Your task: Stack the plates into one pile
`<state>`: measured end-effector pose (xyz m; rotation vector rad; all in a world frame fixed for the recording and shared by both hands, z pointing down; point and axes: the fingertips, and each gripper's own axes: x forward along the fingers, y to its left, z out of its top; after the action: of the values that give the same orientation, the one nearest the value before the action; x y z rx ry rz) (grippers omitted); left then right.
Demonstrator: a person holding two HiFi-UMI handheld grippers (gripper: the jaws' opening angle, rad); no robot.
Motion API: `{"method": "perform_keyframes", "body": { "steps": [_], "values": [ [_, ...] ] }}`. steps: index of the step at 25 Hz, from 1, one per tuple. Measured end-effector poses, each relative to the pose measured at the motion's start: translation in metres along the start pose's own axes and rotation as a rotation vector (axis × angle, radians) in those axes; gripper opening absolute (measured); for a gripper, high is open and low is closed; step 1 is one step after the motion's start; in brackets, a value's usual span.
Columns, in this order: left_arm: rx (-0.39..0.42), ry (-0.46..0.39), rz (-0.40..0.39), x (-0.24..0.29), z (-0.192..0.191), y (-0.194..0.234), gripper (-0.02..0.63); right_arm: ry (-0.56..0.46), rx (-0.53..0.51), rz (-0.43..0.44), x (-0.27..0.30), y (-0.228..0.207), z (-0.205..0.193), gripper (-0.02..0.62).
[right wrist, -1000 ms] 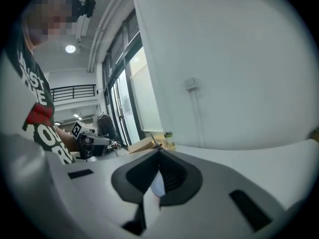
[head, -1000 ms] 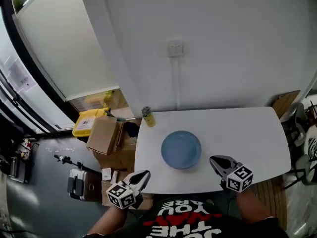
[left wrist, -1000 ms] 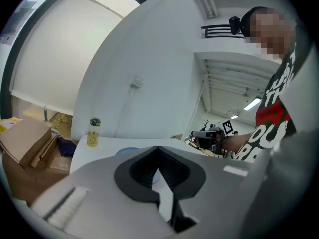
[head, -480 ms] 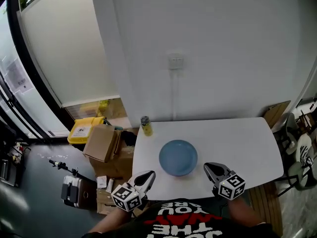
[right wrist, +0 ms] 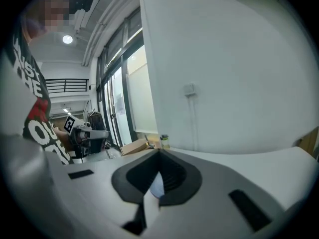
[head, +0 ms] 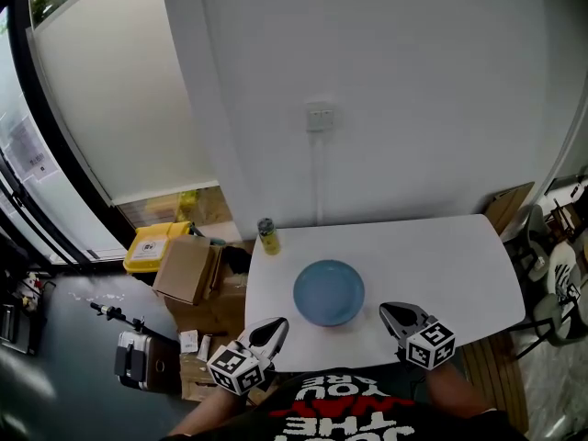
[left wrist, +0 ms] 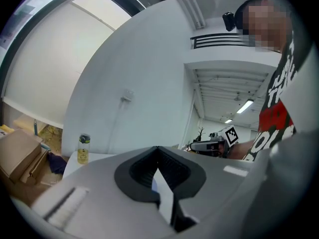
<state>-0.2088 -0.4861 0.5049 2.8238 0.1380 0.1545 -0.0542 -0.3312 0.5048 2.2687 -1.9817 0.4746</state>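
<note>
A single pile of blue plates (head: 329, 292) lies on the white table (head: 441, 255), a little left of the middle. My left gripper (head: 273, 327) hovers at the table's near left corner, shut and empty. My right gripper (head: 395, 314) rests over the near edge to the right of the plates, its jaws closed with nothing between them. In the left gripper view the jaws (left wrist: 158, 150) meet at the tip, and the right gripper (left wrist: 209, 144) shows beyond them. A sliver of the blue plates (right wrist: 156, 186) shows through the closed jaws in the right gripper view.
A yellow bottle (head: 267, 235) stands at the table's far left corner, against the white wall (head: 386, 81). Cardboard boxes (head: 188, 269) and a yellow bin (head: 152, 246) sit on the floor left of the table. Chairs (head: 551, 283) stand at the right.
The head view has tilted up slightly, so the table sits lower in frame. Both grippers have stayed near the table's front edge, closed.
</note>
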Motion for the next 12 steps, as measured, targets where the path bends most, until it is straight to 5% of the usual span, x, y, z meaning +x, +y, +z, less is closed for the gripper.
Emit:
{"method": "perform_keyframes", "body": {
  "steps": [12],
  "values": [
    [0.008, -0.005, 0.018, -0.0036, 0.0011, 0.0013, 0.008, 0.003, -0.008, 0.004, -0.0035, 0.0009, 0.0003, 0.000]
  ]
}}
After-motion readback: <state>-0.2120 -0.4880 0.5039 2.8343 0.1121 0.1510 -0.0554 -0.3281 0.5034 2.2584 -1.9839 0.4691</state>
